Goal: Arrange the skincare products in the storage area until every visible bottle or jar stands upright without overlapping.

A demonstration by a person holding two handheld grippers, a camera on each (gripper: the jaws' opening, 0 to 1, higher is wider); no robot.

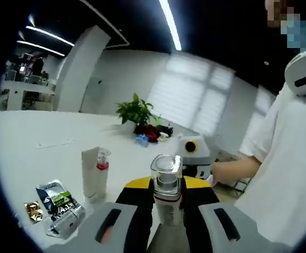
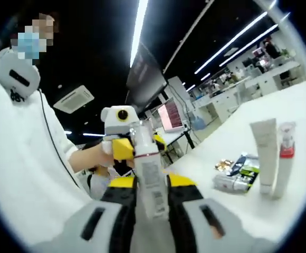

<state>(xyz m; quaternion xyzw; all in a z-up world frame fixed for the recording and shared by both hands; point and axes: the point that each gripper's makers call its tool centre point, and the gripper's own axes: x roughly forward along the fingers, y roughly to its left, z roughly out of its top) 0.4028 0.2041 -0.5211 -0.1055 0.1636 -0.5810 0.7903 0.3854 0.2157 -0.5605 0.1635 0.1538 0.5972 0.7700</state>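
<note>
A white pump bottle [image 1: 166, 192] with a clear square cap and a red band stands upright between the yellow-padded jaws of my left gripper [image 1: 168, 185], which is shut on it. In the right gripper view the same labelled bottle [image 2: 150, 182] sits between the jaws of my right gripper [image 2: 152, 185], also shut on it. The two grippers face each other across the bottle: the right gripper [image 1: 195, 150] shows behind it, and the left gripper [image 2: 120, 146] reaches its upper part. A white tube [image 1: 91, 176] and a slim clear bottle [image 1: 104, 164] with a red band stand upright together on the table.
The white table [image 1: 42, 137] carries flat sachets [image 1: 60, 204] and a small gold packet [image 1: 33, 211] beside the tube [image 2: 264, 153] and slim bottle [image 2: 284, 158]. A potted plant [image 1: 137, 112] stands far back. A person in a white shirt [image 1: 293, 158] is close on the right.
</note>
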